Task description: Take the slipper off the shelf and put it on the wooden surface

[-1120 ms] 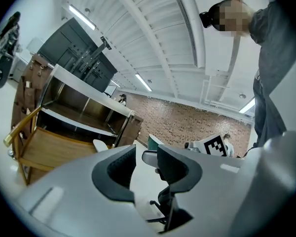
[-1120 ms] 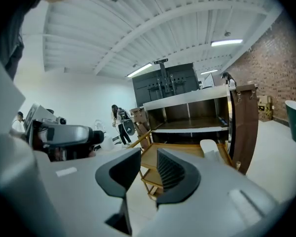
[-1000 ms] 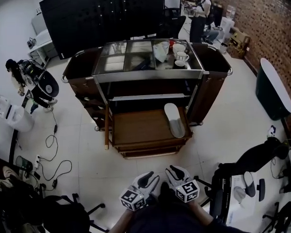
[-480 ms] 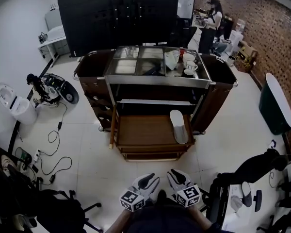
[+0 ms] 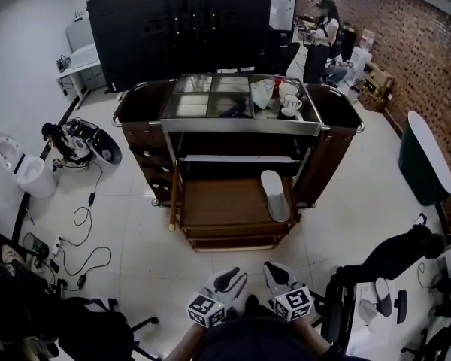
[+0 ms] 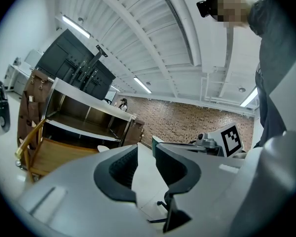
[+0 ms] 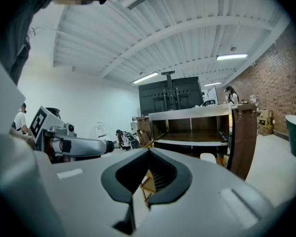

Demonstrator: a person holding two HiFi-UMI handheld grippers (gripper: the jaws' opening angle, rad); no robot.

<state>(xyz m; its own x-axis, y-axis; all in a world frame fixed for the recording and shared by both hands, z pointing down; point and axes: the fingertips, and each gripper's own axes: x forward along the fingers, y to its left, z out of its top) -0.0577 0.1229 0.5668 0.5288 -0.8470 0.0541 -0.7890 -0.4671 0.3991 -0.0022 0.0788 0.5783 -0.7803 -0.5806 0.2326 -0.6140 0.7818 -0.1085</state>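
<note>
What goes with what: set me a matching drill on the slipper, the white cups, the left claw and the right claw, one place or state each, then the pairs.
Things:
1. slipper
2. white cups
3. left claw
4. right claw

Place or state:
A. shut, nothing between the jaws
B. standing on the cart top
C. lying on the wooden surface, at its right side
D. jaws apart, nothing between them

Pairs: 1-C, 2-B, 3-D, 4-A
</note>
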